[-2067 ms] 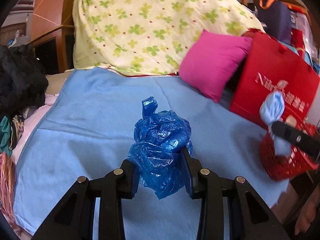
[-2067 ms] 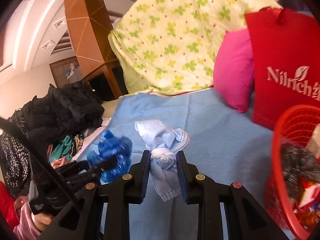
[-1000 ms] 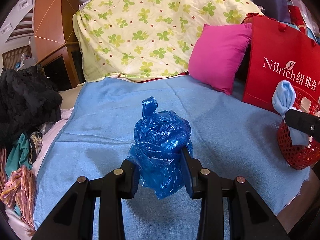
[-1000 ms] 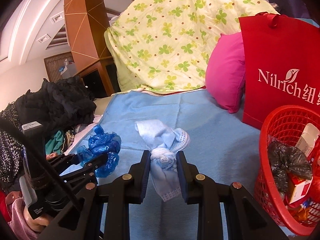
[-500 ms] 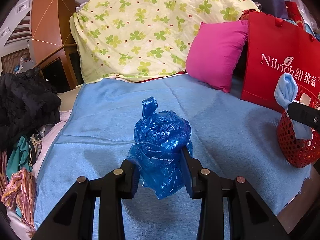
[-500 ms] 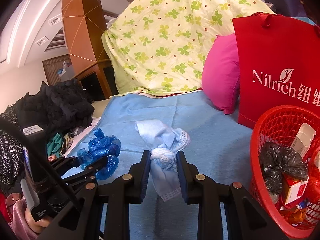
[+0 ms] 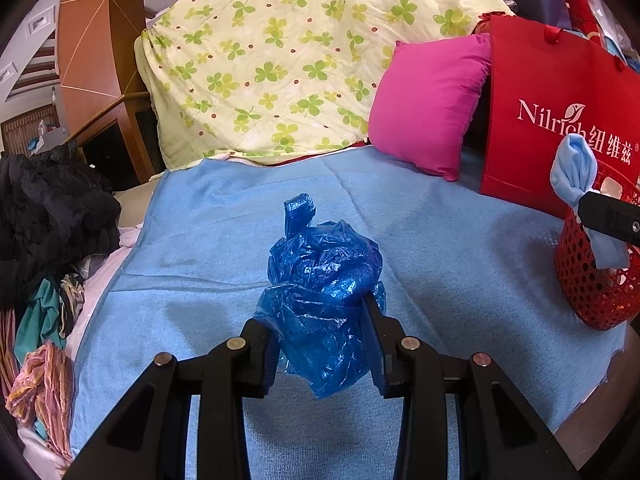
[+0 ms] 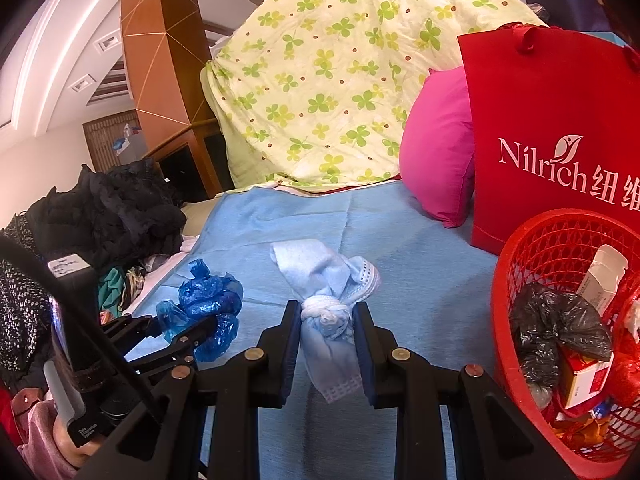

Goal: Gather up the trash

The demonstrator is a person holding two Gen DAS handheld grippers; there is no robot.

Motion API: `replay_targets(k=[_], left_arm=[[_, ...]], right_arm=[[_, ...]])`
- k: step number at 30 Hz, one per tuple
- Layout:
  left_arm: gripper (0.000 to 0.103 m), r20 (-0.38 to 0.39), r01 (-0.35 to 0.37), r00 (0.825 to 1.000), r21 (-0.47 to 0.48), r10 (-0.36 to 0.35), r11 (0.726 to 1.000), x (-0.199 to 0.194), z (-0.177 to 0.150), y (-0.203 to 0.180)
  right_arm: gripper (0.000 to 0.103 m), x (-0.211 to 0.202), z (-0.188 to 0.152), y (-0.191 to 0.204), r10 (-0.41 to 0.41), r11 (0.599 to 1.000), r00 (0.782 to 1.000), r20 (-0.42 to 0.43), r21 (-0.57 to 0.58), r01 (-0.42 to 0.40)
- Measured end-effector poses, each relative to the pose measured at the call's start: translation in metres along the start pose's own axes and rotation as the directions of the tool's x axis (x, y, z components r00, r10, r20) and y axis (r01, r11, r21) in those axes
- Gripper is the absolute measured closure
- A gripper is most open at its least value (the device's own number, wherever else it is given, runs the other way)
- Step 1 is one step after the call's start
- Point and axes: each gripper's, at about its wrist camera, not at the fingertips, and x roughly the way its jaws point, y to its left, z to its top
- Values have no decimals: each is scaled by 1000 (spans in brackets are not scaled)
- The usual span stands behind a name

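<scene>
1. Across the earlier pictures the red basket (image 8: 560,320) slides from the far right edge of the right wrist view toward the middle, until nearly its whole mouth shows at lower right; in the left wrist view it also sits fuller at the right edge. Over the last half second little shifts.

2. The grips do not change. The left gripper (image 7: 320,340) has its fingers (image 7: 374,332) pinching the crumpled blue plastic bag (image 7: 320,280), held above the blue bed cover (image 7: 440,240) at frame centre. The right gripper (image 8: 326,332) has its fingers (image 8: 362,340) clamped on the knotted pale blue cloth bundle (image 8: 326,308), also lifted off the cover.

3. For the task, this reads as both pieces of trash picked up and brought near the basket, with neither dropped in yet. The right bundle looks closer to it; in the left wrist view it shows at the right edge in front of the basket.

4. The basket's right and lower parts are cut off by the frame in both views. Inside it I make out a black plastic bag (image 8: 552,320) and small cartons (image 8: 604,276); the rest is a jumble.

5. The lower part of the blue bag hangs between the fingers, so how much of it is gripped is unclear. The person shows only as a hand (image 8: 52,436) at the lower left corner, mostly hidden by the left gripper's body.
</scene>
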Motion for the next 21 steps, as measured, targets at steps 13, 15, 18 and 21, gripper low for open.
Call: replay_targets(k=[13,15,18,21], left_arm=[[64,-1,1,1000,17,-1,1000,0,-2,-3],[64,-2,2,1000,22,-2,1000,-1,-2,-4],[64,-1,5,1000,26,-5,1000,0,-1,-4],[64,-1,5,1000,28,-5,1000,0,-1,-3]], right_arm=[[75,-6,0,-3,-7,1000,1000,9,9,7],[75,-6,0,-3,-8,1000,1000,12,9,8],[75,-7,0,-3,-10,1000,1000,13,8,10],[75,-9,0,-3,-14,1000,1000,16,10,14]])
